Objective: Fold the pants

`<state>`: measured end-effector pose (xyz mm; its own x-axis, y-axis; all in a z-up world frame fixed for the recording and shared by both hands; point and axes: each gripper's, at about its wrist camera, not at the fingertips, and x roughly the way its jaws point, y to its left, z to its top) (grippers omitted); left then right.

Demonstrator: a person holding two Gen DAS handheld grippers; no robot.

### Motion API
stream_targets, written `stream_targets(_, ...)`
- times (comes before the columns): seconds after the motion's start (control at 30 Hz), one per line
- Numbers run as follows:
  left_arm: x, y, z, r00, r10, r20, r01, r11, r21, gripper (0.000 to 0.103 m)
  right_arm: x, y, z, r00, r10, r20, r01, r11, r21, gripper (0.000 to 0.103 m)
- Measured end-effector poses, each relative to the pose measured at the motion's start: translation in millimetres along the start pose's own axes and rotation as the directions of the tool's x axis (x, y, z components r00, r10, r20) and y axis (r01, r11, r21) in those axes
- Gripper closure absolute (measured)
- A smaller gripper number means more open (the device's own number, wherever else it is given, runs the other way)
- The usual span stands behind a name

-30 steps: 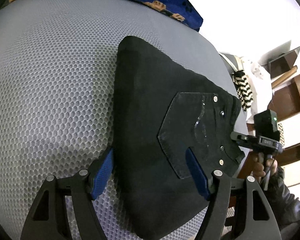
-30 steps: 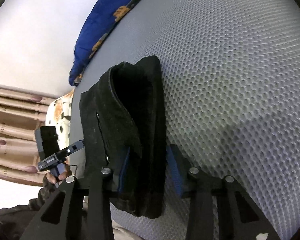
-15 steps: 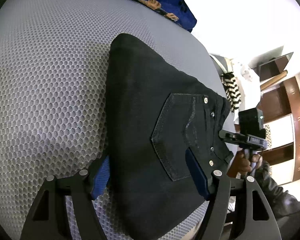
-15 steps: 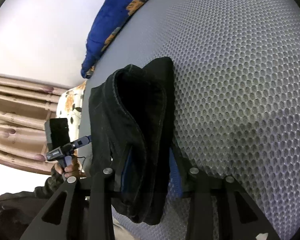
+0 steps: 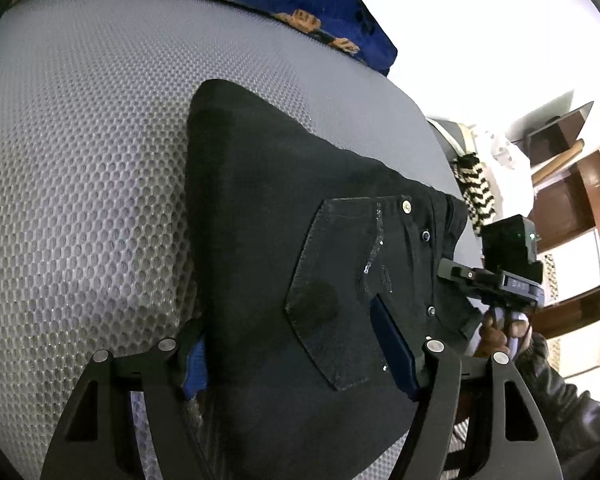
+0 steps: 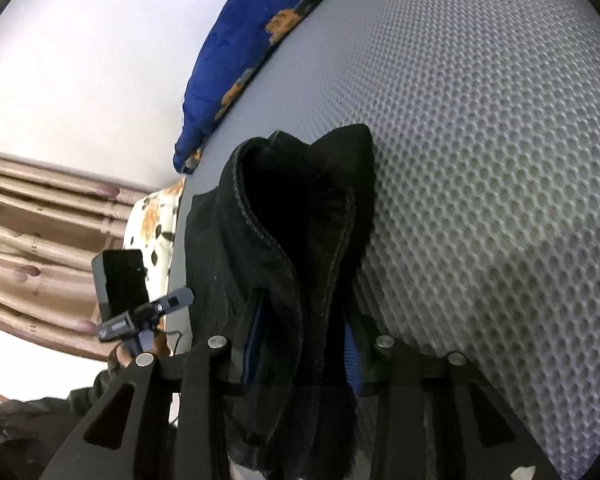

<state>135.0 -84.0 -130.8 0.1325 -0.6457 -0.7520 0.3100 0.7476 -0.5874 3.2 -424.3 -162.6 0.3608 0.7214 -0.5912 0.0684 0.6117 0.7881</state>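
Observation:
The black pants (image 5: pixel 280 200) lie folded into a thick bundle on a grey mesh mattress (image 5: pixel 80 140), back pocket up. My left gripper (image 5: pixel 292 358) straddles the bundle's near end. Its jaws are closing: the left pad is tucked under the fabric edge and the right pad presses on the pocket. In the right wrist view the pants (image 6: pixel 300 220) bulge up as a folded stack. My right gripper (image 6: pixel 302 352) is shut on that stack's edge and closing tighter, with fabric hanging below the fingers.
A blue quilt with orange print (image 5: pixel 300 0) lies along the mattress's far edge. Off the right side are a black-and-white striped cloth (image 5: pixel 476 196) and brown shelving (image 5: pixel 572 208). A beige curtain (image 6: pixel 40 240) and floral pillow (image 6: pixel 156 216) stand past the other side.
The left jaws have narrowed and the left pad has slipped under the pants' edge. The right gripper has tilted a little and keeps its grip; the bundle sits higher in its view.

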Motion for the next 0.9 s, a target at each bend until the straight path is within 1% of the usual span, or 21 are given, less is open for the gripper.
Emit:
stream_targets(0.07,-2.0,-3.0,-3.4,0.997,0.075,0.012,-0.075,0.997,0.01,0.059,-1.9,3.8,-2.0,1.0,-0.018,0.02,0.018,1.0,0.006,0.073)
stream_targets(0.1,-3.6,-3.7,-4.1,0.995,0.104,0.013,-0.104,0.995,0.014,0.063,-2.9,6.9,-3.2,0.999,-0.031,0.026,0.031,1.0,0.004,0.074)
stream_targets(0.17,-7.4,-2.7,-5.8,0.993,0.12,0.018,-0.12,0.993,0.006,0.069,-5.5,15.3,-6.1,0.997,-0.069,0.04,0.069,0.998,-0.008,0.076)
stream_targets(0.27,-11.7,-8.6,-7.8,0.984,0.174,0.028,-0.175,0.984,0.03,0.075,-9.0,31.5,-8.6,0.991,-0.124,0.056,0.126,0.992,-0.026,0.078)
stream_targets(0.3,-13.3,-14.0,-8.9,0.978,0.205,0.036,-0.206,0.977,0.052,0.076,-11.0,37.3,-9.4,0.988,-0.143,0.063,0.145,0.989,-0.028,0.079)
stream_targets(0.37,-15.4,-22.3,-11.2,0.969,0.241,0.048,-0.245,0.966,0.086,0.08,-10.9,45.7,-10.0,0.984,-0.164,0.073,0.167,0.986,-0.029,0.079)
stream_targets(0.43,-18.8,-27.2,-13.2,0.964,0.26,0.059,-0.265,0.959,0.105,0.082,-10.1,53.6,-10.7,0.979,-0.189,0.078,0.192,0.981,-0.026,0.08)
stream_targets(0.57,-31.2,-28.7,-14.0,0.964,0.255,0.079,-0.262,0.959,0.11,0.087,-7.3,66.3,-12.0,0.977,-0.197,0.086,0.198,0.98,-0.009,0.081)
stream_targets(0.77,-46.5,-34.9,-22.0,0.956,0.277,0.098,-0.288,0.949,0.124,0.089,5.2,91.5,-17.7,0.979,-0.188,0.08,0.191,0.981,-0.023,0.082)
stream_targets(0.9,-64.6,-28.1,-27.5,0.949,0.29,0.122,-0.304,0.946,0.112,0.089,19.0,105.0,-17.2,0.983,-0.172,0.059,0.175,0.984,-0.045,0.082)
